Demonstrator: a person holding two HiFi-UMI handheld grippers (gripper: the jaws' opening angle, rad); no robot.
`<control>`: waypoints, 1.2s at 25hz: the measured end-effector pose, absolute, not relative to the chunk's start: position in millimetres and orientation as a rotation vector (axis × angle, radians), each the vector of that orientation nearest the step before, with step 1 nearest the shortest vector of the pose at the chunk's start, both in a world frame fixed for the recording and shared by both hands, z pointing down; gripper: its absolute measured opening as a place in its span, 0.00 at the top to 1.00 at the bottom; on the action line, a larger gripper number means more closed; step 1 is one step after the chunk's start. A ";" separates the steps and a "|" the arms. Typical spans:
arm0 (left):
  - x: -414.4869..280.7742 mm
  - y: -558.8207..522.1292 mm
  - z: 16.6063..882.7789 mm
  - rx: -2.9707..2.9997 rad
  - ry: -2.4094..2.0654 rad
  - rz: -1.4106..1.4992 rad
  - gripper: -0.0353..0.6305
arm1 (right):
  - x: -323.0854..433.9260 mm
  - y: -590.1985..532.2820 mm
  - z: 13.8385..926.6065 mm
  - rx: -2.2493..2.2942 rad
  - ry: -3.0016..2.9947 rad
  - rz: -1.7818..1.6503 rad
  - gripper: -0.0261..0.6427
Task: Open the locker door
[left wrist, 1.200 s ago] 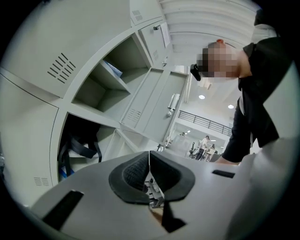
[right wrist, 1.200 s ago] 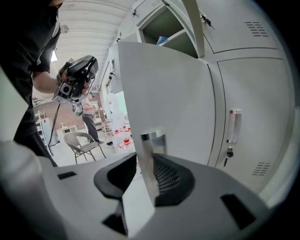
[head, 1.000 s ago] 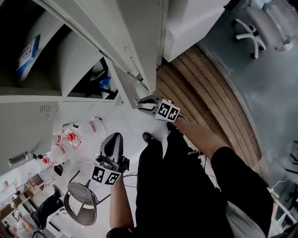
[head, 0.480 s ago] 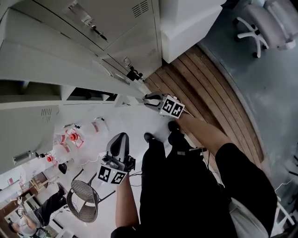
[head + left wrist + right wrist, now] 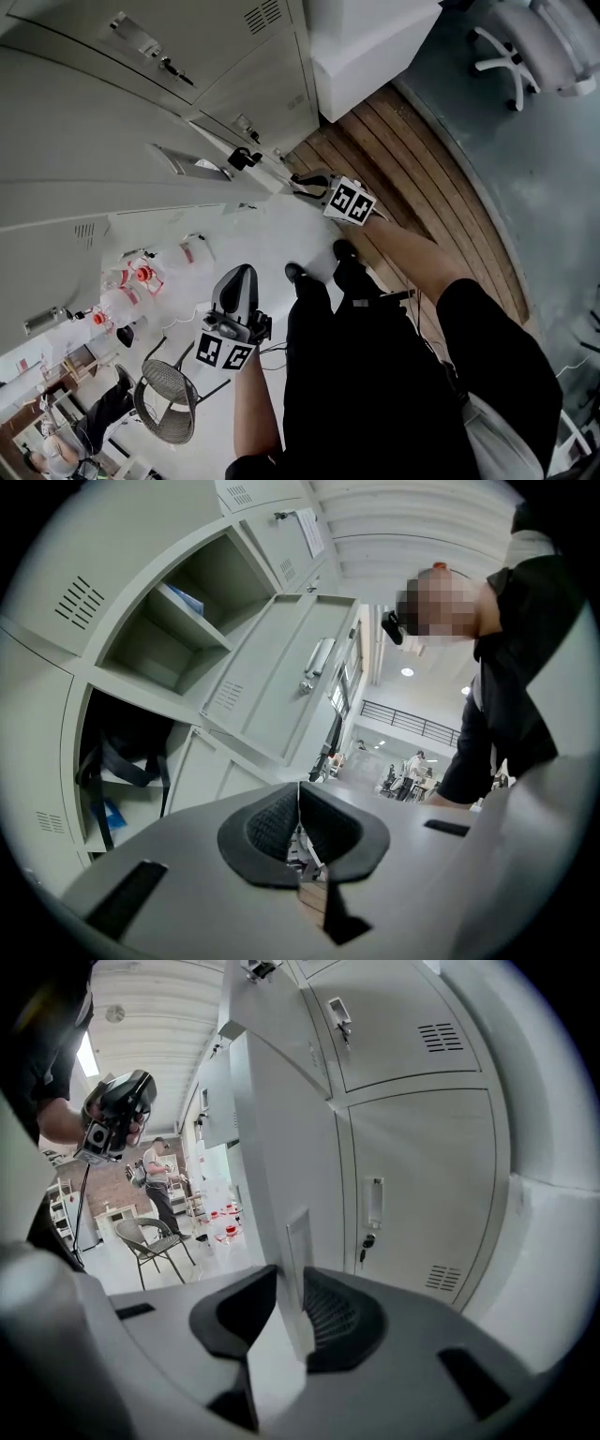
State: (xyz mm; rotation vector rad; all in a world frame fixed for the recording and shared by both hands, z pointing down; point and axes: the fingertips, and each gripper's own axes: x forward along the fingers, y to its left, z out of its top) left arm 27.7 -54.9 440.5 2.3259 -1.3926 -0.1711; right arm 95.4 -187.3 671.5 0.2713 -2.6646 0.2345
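The locker door (image 5: 277, 1147) is smooth painted sheet metal, matt pale grey. The plank floor (image 5: 412, 169) is brown wood with visible grain. The chair (image 5: 167, 396) looks like dark woven mesh.

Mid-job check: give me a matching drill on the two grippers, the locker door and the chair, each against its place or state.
Things:
1. left gripper
2. right gripper
3. locker door
4. chair

Places or states:
A. stands on the white floor
B. jaws together, nothing between them
C. swung out from the lockers
D. door's edge between its jaws

Pairs: 1-B, 2-D, 3-C, 4-A.

The right gripper's jaws are closing on the door's edge.
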 end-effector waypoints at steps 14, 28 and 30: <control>39.7 -43.7 442.3 2.300 -1.422 -0.153 0.92 | 128.7 -228.1 675.9 0.417 -2.643 0.273 0.87; 37.7 -29.6 435.4 2.292 -1.458 -0.156 0.92 | 134.8 -238.0 672.2 0.494 -2.631 0.318 0.87; 37.6 -28.3 434.5 2.296 -1.460 -0.160 0.92 | 134.9 -238.0 672.0 0.503 -2.624 0.322 0.87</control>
